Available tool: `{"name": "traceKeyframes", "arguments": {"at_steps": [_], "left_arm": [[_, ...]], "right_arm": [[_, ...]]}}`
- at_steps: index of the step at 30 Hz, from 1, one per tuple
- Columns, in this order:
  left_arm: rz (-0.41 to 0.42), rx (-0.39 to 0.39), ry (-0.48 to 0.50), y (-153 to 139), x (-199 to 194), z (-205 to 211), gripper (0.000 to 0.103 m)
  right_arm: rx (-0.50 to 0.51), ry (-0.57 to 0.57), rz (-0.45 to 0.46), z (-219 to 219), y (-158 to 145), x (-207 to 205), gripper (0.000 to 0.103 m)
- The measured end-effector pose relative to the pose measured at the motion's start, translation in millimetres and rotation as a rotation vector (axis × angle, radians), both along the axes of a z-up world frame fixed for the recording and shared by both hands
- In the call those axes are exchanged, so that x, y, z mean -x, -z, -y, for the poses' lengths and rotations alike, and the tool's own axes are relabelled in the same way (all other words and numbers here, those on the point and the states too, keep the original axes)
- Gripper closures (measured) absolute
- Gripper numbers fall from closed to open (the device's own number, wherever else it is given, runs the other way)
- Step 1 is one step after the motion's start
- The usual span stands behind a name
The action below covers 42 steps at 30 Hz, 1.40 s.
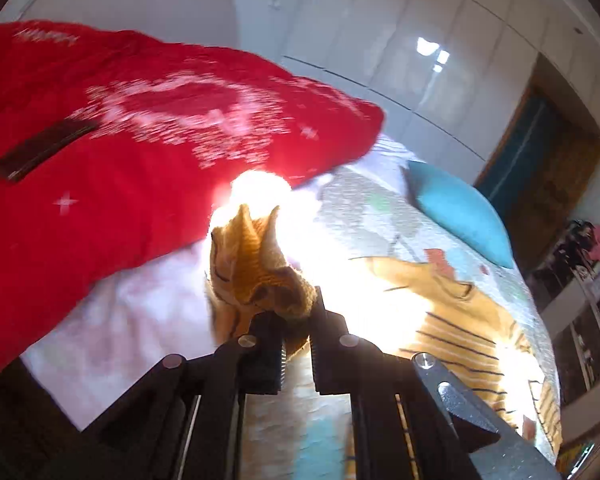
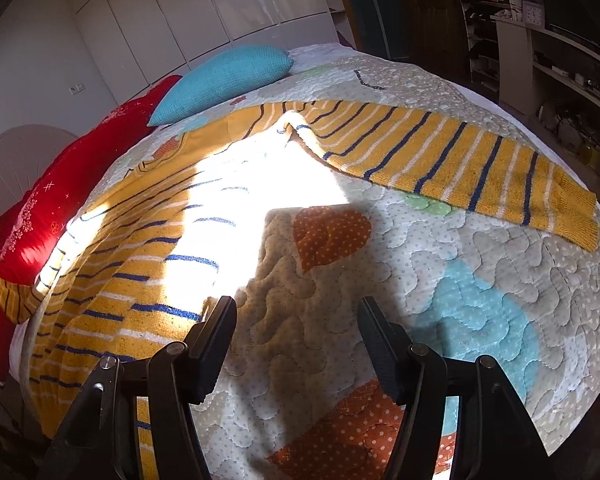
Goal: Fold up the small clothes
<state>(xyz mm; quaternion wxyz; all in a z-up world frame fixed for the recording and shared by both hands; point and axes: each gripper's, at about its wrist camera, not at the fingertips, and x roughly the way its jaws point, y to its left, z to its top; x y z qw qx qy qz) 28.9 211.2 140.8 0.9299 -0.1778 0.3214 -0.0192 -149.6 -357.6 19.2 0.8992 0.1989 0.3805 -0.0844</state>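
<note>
**Gripping a knitted cuff: how the striped sweater handles on the quilt**

Lying spread across the patterned quilt (image 2: 480, 264), the mustard-yellow striped sweater (image 2: 112, 280) occupies the left and far part of the bed, one sleeve (image 2: 460, 168) stretched flat toward the right edge. The left gripper (image 1: 296, 312) has its jaws closed on a bunched ribbed end of the knit, probably the other sleeve's cuff (image 1: 256, 264), which stands up crumpled above the fingertips against strong sun glare. The right gripper (image 2: 298, 340) hovers over bare quilt just right of the sweater's body, jaws wide apart with nothing between them.

Judged from its drape and rumpled folds, the garment is soft, limp and light, with a coarse knit that should resist slipping in the pads but will stretch and sag when lifted from one point. Ribbed cuffs and the hem offer the firmest holds; thin single layers near the middle would bunch. A sensible second hold is the near hem, close beside the open right jaws. A red cushion (image 1: 100, 152) and a teal cushion (image 2: 224, 80) lie at the far left, clear of the sleeves.
</note>
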Motion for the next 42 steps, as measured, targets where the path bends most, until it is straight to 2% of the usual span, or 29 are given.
{"name": "traceKeyframes", "arguments": {"at_steps": [3, 6, 9, 11, 13, 15, 17, 20, 22, 26, 28, 30, 32, 36, 37, 38, 39, 42], "left_arm": [[0.037, 0.015, 0.154, -21.6, -28.0, 78.4, 0.094], [0.043, 0.017, 0.314, -29.4, -52.8, 169.8, 0.094], [-0.017, 0.069, 0.474, -15.4, -69.6, 251.1, 0.094], [-0.067, 0.054, 0.548, 3.5, -78.7, 299.0, 0.093], [-0.13, 0.029, 0.601, 29.2, -81.6, 332.5, 0.079], [-0.212, 0.049, 0.633, 52.0, -77.4, 347.4, 0.067], [-0.236, 0.084, 0.654, 64.4, -69.9, 345.2, 0.056], [-0.212, 0.047, 0.645, 57.9, -49.5, 329.3, 0.044], [-0.179, 0.007, 0.612, 49.6, -33.1, 301.6, 0.029], [-0.108, -0.185, 0.457, 38.8, -1.6, 240.3, 0.026], [-0.099, -0.26, 0.375, 42.3, 12.8, 208.4, 0.025], [-0.114, -0.276, 0.309, 50.0, 23.7, 178.4, 0.024], [-0.14, -0.258, 0.255, 59.8, 32.8, 151.6, 0.024], [-0.161, -0.233, 0.193, 76.6, 49.6, 118.1, 0.024], [-0.16, -0.226, 0.181, 79.0, 53.1, 112.8, 0.024], [-0.158, -0.22, 0.173, 81.1, 55.4, 108.5, 0.024], [-0.157, -0.217, 0.165, 83.0, 57.0, 104.5, 0.024], [-0.164, -0.214, 0.151, 91.5, 55.0, 97.0, 0.024]], "right_arm": [[-0.009, 0.002, 0.029, 0.4, -3.0, 6.3, 0.035], [-0.003, 0.008, 0.051, 2.5, -5.7, 13.0, 0.035], [-0.016, 0.017, 0.056, 9.3, -4.2, 17.8, 0.035], [-0.029, 0.029, 0.046, 16.1, 0.0, 20.8, 0.035], [-0.044, 0.036, 0.041, 21.8, 3.2, 24.3, 0.035], [-0.042, 0.031, 0.042, 24.5, 2.4, 27.9, 0.035], [-0.021, 0.026, 0.043, 25.8, -0.9, 28.6, 0.035], [-0.025, 0.014, 0.046, 28.8, -5.3, 20.8, 0.035], [-0.052, -0.004, 0.056, 27.8, -9.7, 11.0, 0.035], [-0.083, -0.078, 0.099, 12.7, -29.3, -24.0, 0.035], [-0.085, -0.116, 0.11, 1.7, -38.2, -51.7, 0.035], [-0.069, -0.144, 0.105, -11.6, -43.5, -86.9, 0.035], [-0.068, -0.153, 0.072, -23.4, -42.3, -128.3, 0.035], [-0.073, -0.164, -0.059, -47.5, -20.6, -214.0, 0.035], [-0.081, -0.172, -0.103, -53.1, -11.5, -230.8, 0.041], [-0.091, -0.18, -0.146, -57.3, -1.4, -243.9, 0.056], [-0.091, -0.189, -0.176, -61.1, 4.2, -252.2, 0.087], [-0.038, -0.17, -0.149, -61.5, -4.3, -250.9, 0.095]]}}
